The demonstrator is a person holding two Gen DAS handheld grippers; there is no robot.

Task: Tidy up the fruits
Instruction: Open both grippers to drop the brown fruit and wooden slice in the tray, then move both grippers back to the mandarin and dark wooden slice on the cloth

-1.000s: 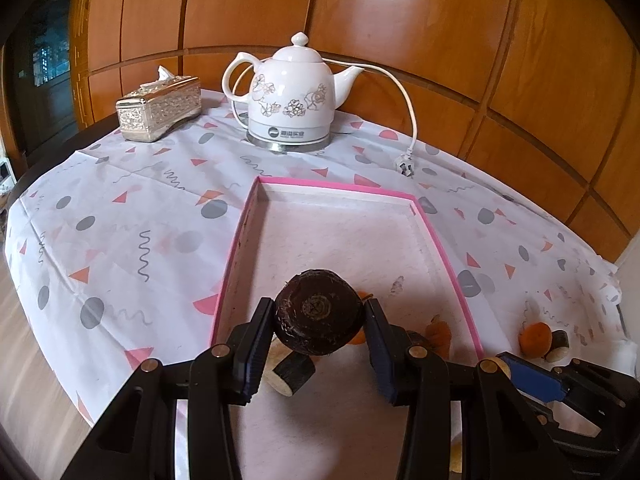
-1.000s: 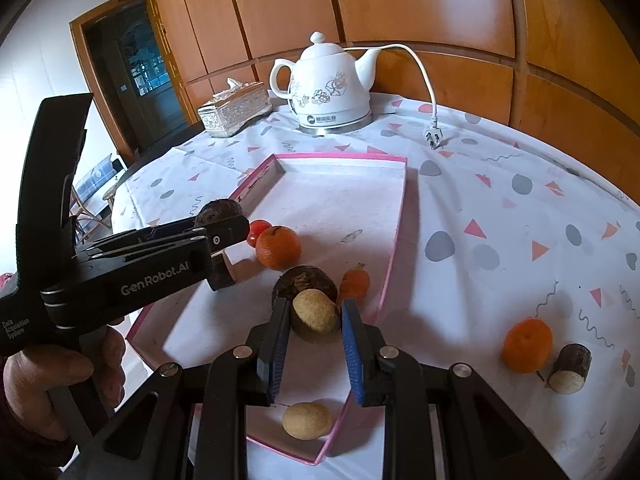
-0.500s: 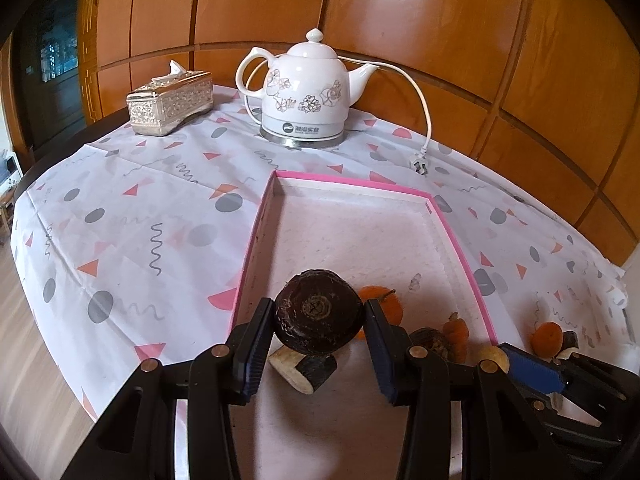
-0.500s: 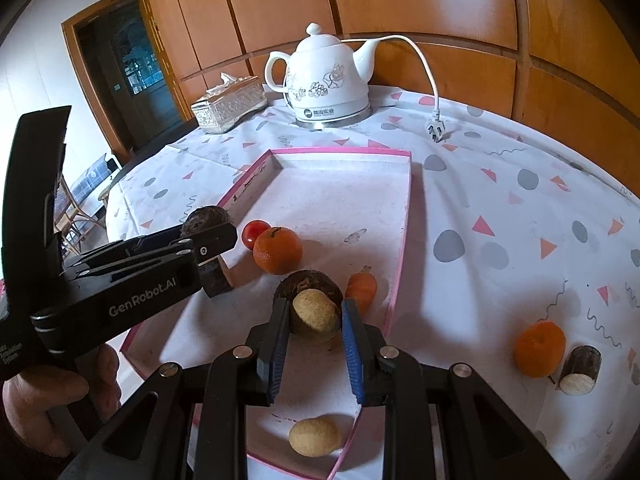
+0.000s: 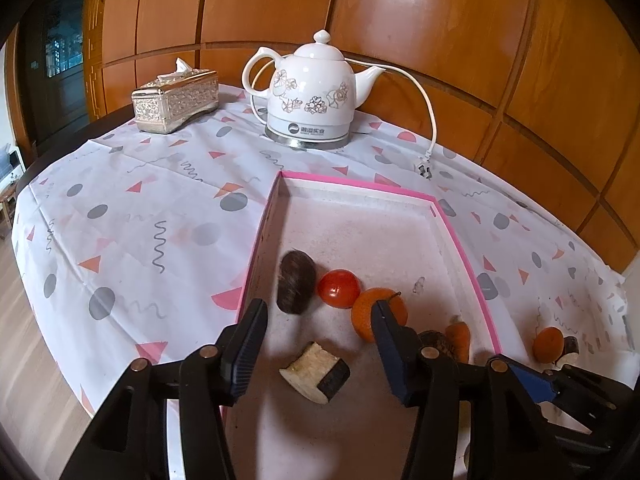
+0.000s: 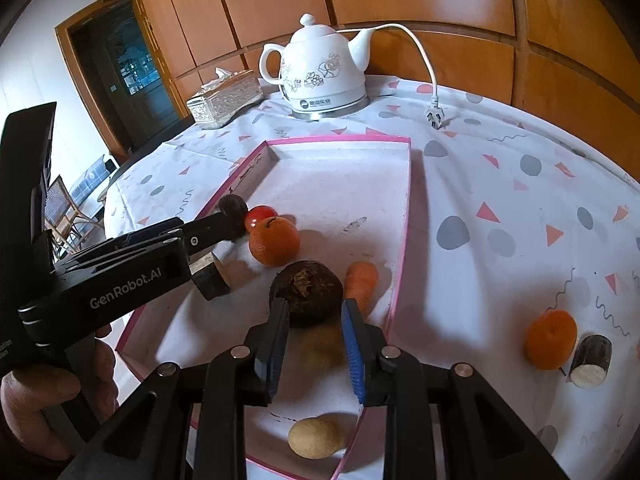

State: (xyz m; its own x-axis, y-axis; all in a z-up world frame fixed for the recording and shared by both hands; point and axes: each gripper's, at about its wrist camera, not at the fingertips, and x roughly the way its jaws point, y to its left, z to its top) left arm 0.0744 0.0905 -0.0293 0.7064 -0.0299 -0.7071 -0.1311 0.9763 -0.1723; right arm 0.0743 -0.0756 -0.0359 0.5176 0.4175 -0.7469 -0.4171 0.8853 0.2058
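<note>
A pink-rimmed tray sits on a white tablecloth patterned with grey dots and coral triangles.

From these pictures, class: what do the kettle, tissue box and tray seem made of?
Kettle: likely glazed ceramic, glossy white with printed flowers.
Tissue box: embossed, shiny, metal-look; could be plated plastic.
Tray: probably cardboard, matte with a thin pink rim.

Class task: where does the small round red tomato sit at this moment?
In the left wrist view, the small round red tomato lies inside the pink-rimmed tray, near its left wall, between the dark brown oval fruit and the round orange.
</note>
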